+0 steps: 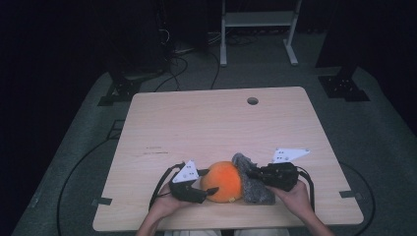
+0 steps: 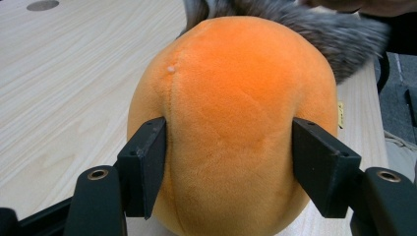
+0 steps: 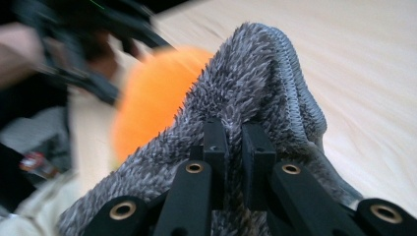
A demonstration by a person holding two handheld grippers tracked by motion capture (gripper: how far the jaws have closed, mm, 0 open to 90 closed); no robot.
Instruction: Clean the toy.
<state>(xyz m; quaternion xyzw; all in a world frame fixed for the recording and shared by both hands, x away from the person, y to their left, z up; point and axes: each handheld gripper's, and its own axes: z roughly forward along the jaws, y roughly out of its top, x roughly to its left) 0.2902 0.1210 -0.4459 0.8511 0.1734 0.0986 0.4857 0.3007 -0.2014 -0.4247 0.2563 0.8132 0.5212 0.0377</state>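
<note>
L tool point(image 2: 228, 172) clamps orange plush point(image 2: 231, 123), R tool point(image 3: 235, 147) pinches grey fur cover point(image 3: 260, 93); plush partly hidden.

No text, label, brand, number or sign can be read on anything here.

Black two-jaw tool point(image 1: 210, 190), brass-ringed screw holes, grey three-cornered plates, black cables

A dark recording lab

A light wooden table point(image 1: 206, 123) is set on grey carpet point(image 1: 383, 147). Black cables point(image 1: 172, 64), black stand feet point(image 1: 344, 87) and a white metal frame point(image 1: 258, 19) are seen behind it.
</note>
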